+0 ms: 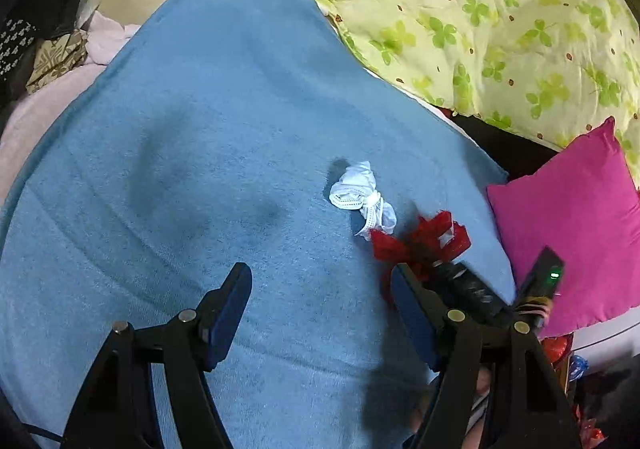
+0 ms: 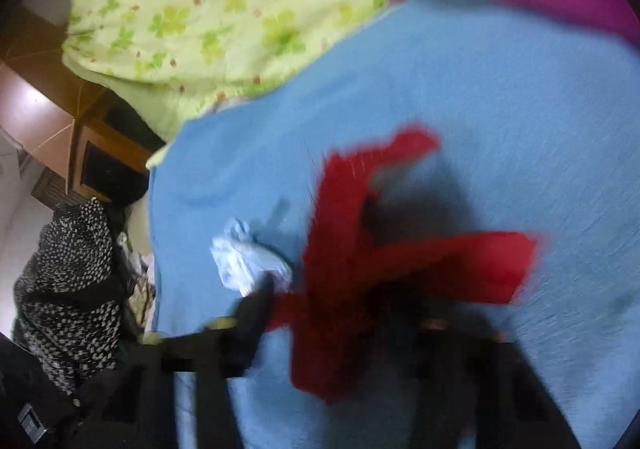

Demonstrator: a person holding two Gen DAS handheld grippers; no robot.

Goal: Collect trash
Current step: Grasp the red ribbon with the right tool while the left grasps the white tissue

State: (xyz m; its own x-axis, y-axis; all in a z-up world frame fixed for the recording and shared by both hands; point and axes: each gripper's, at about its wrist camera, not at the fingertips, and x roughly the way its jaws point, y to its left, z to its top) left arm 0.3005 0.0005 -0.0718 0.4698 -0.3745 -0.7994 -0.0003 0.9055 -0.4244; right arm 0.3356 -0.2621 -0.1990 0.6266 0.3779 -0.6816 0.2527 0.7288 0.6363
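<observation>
A blue blanket (image 1: 200,169) covers the bed, beside a clover-print quilt (image 1: 500,9). The left tool (image 1: 320,313) hangs released; the right tool (image 2: 352,313) grasps red mesh (image 2: 360,233) beside a crumpled tissue (image 1: 362,195).

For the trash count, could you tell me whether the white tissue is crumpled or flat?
Crumpled: the white tissue lies bunched and twisted on the blue blanket.

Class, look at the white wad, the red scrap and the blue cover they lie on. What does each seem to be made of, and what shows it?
White wad: probably thin tissue or paper cloth, matte, with crumpled folds and a dotted embossed edge.
Red scrap: seems an open net or lace, matte and frayed; too blurred in the right wrist view to confirm.
Blue cover: soft woven or fleece cloth with a fuzzy, dull nap.
</observation>
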